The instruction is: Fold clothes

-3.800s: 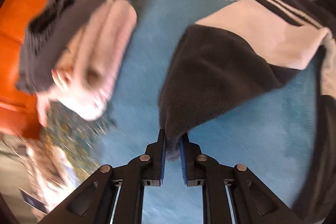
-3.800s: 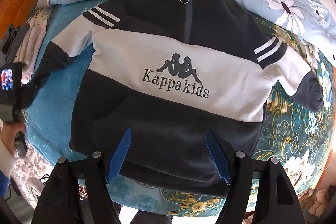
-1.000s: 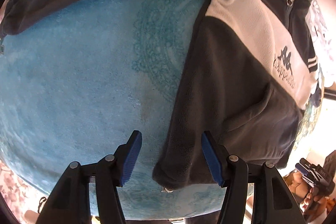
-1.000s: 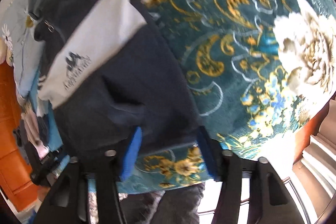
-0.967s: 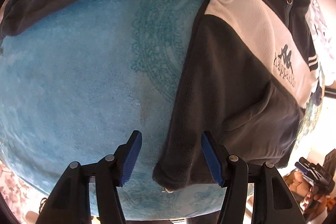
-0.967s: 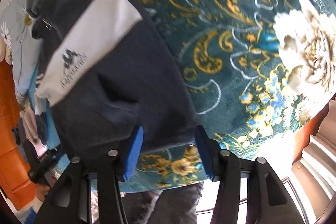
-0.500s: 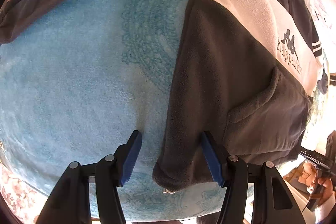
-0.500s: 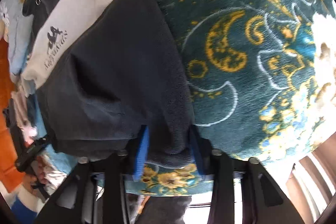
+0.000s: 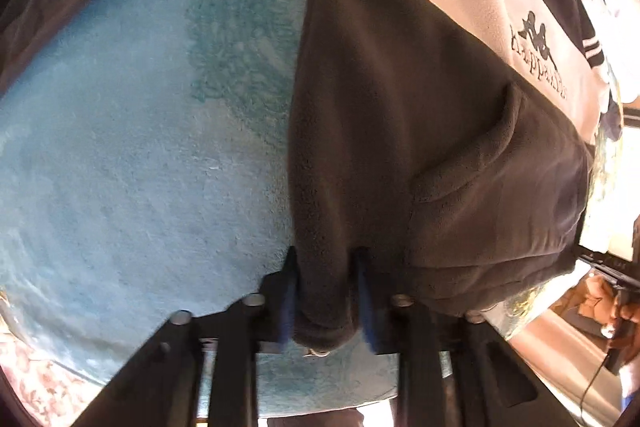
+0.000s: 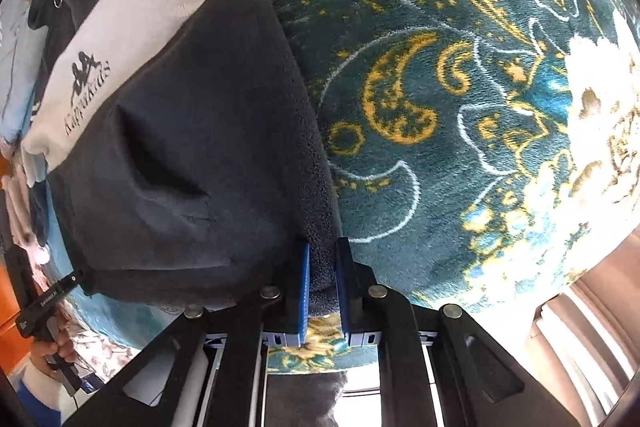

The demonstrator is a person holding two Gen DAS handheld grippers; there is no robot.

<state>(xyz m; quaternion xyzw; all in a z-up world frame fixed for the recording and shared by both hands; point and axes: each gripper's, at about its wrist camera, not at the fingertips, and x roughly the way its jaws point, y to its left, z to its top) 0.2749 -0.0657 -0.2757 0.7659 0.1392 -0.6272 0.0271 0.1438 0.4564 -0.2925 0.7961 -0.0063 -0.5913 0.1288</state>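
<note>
Right tool (image 10: 322, 279), jaws closing on fleece pullover (image 10: 192, 131) hem corner.

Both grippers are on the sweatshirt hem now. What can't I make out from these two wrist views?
- sweatshirt sleeves: cut off at the frame edges, both views.
- left hand-held gripper, jaws closing on the hem: pads motion-blurred.
- right hand-held gripper: hem corner hidden between its pads.

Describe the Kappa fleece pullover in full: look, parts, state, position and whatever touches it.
The fleece pullover is dark charcoal with a wide cream chest band bearing a dark Kappa logo, a ring-pull zip at the collar, striped sleeves and a front pocket. It lies front up, spread on a blue-and-teal patterned blanket. The left tool is closing on one hem corner; the right tool pinches the other.
</note>
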